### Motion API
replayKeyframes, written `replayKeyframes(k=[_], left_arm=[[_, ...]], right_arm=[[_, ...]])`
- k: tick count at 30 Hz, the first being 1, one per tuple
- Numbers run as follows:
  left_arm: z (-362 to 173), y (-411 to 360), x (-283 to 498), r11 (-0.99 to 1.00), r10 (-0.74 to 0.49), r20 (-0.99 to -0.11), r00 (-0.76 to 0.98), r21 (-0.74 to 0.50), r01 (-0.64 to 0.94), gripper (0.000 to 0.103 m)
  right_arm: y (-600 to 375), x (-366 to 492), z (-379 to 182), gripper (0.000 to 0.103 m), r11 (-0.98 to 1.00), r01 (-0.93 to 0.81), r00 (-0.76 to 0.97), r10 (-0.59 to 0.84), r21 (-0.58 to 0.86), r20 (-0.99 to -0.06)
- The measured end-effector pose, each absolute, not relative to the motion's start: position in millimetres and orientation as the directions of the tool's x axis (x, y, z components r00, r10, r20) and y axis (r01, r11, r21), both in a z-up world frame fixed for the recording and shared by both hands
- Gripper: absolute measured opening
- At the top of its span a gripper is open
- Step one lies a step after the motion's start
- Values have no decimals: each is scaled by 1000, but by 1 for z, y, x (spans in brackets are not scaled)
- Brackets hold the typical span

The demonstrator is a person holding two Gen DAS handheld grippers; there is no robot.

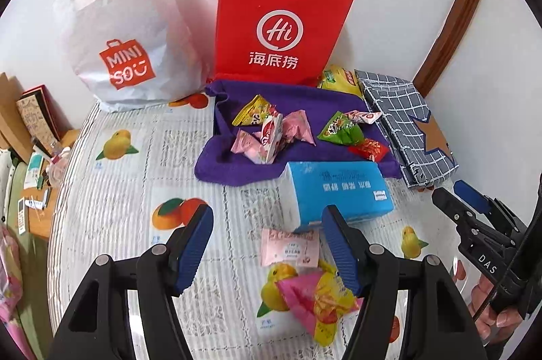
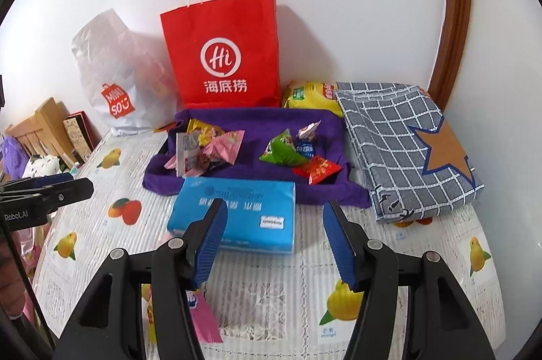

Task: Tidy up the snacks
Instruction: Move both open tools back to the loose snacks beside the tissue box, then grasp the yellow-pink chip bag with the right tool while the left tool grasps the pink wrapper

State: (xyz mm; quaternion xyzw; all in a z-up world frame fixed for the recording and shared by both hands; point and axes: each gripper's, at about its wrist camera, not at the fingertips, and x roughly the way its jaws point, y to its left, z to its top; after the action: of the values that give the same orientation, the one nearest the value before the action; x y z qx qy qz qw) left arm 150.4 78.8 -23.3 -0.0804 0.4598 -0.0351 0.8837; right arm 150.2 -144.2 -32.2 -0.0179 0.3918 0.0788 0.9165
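Both tongs hang spread and empty — left tongs over the pink sachet; straddle its short sides, then carry it toward twelve o'clock onto the purple cloth.

**Fruit-print table, crowded along the wall**

The table wears a white cloth printed with fruit. At its far edge, against the wall, stand a white plastic bag and a red paper bag. In front of the red bag lies a purple cloth, with a folded grey checked cloth just to its right. A blue tissue pack overlaps the purple cloth's near edge. Nearer still lie a pale pink packet and a pink-and-yellow packet.
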Motion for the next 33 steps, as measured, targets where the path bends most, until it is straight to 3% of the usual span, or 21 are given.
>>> replayKeyframes(k=[22,33], left_arm=[[-50,102,131,977,-154,-822,548,-210,-41,65],[-61,111,121,975,-160,-830,534,-218,-48,65]], right_arm=[[-116,129,-59,62,979,-201,631,149,25,-761],[-88,112,-83,72,960,-275,573,206,51,-793]])
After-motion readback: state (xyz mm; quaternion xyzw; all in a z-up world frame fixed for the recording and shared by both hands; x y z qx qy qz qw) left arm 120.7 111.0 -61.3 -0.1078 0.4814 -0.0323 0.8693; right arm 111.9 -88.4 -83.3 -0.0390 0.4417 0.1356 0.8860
